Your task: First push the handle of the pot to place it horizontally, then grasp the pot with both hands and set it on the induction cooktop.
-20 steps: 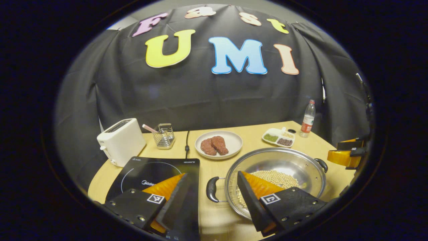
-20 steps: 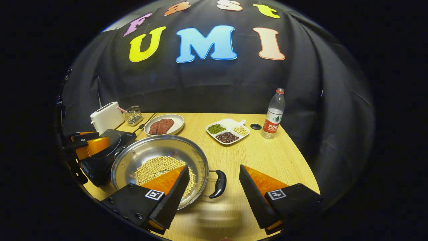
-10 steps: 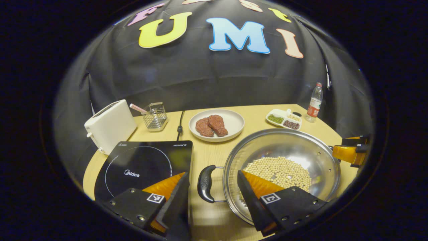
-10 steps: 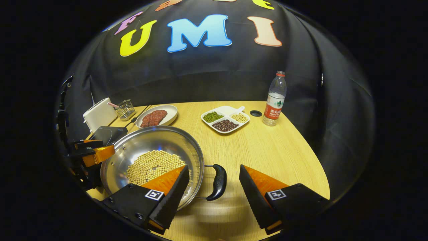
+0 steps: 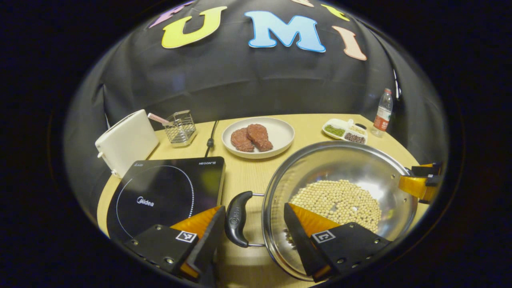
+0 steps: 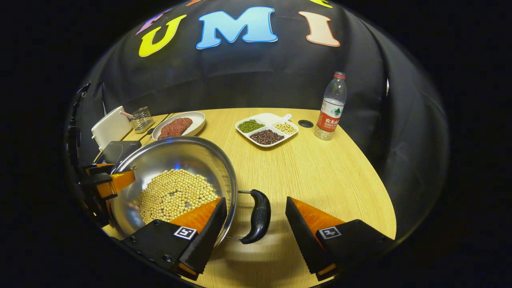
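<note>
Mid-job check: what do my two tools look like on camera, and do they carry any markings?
The left tool and right tool look alike. Each has two wedge-shaped fingers tapering to points, with ribbed inner faces. Each finger sits on a blocky mount fixed with screws and carries a square black-and-white marker.

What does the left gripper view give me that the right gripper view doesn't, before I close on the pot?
Left gripper view: the left handle lying between the open left tongs, plus the induction cooktop face with its ring, just beside that handle. Right gripper view: the right handle between the open right tongs, and bare table on that side. Both: the pot with beans, the plate of meat, toaster and bottle.
</note>
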{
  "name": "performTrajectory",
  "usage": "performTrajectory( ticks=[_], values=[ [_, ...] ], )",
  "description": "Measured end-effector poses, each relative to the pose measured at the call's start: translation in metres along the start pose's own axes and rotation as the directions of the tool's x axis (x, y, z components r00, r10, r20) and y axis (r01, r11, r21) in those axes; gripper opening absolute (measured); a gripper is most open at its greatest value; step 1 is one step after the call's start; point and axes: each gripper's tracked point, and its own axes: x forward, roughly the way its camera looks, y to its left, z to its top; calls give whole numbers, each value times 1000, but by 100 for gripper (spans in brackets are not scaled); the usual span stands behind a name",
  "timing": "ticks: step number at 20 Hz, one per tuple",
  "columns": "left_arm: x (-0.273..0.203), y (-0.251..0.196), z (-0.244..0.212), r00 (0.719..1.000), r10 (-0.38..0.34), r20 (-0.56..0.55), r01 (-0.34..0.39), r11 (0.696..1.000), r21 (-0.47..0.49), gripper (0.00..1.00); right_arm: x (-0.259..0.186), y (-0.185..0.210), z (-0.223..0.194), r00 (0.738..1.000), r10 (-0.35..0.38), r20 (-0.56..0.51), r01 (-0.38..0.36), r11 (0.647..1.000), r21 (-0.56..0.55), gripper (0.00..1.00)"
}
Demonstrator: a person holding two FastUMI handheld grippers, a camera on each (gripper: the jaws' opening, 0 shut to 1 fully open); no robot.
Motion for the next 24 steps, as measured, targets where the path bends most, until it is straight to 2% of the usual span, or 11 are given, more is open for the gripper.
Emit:
performTrajectory(
  ticks=[1, 6, 8, 9, 10, 13, 14, 17, 18, 22, 24],
  values=[
    [2, -1, -1, 1000, -2, -5, 2, 1000, 6, 88, 1, 3, -1, 1000, 5, -4, -5, 1000, 7, 90],
    [2, 5, -4, 999, 28, -16, -28, 1000, 7, 71, 5, 8, -3, 1000, 25, -12, -25, 1000, 13, 67],
    [3, 5, -12, 998, 29, -49, -29, 1000, 8, 75, 6, 8, -4, 1000, 23, -17, -22, 999, 37, 65],
    [3, 5, -12, 998, 27, -49, -27, 1000, 6, 72, 3, 10, -4, 1000, 23, -19, -22, 999, 47, 59],
    [3, 5, -10, 999, 23, -47, -22, 1000, 1, 72, 4, 10, -4, 999, 25, -25, -24, 999, 47, 59],
    [3, 6, -9, 998, 27, -56, -26, 1000, 5, 64, 6, 11, -2, 999, 30, -32, -28, 999, 44, 42],
    [2, 5, -9, 998, 28, -54, -28, 1000, -3, 65, 6, 11, 0, 999, 32, -26, -31, 998, 49, 46],
    [3, 6, -4, 998, 27, -52, -29, 999, -37, 64, 6, 12, 1, 999, 40, -32, -37, 997, 63, 42],
    [1, 6, -3, 998, 23, -54, -25, 998, -50, 58, 5, 13, 2, 999, 38, -35, -36, 997, 64, 42],
    [-1, 7, -3, 998, 5, -60, -8, 998, -62, 63, 1, 14, 2, 999, 22, -40, -20, 998, 66, 46],
    [-4, 10, 0, 999, -9, -52, 5, 998, -63, 56, -6, 17, 5, 1000, 8, -25, -7, 998, 66, 46]
  ],
)
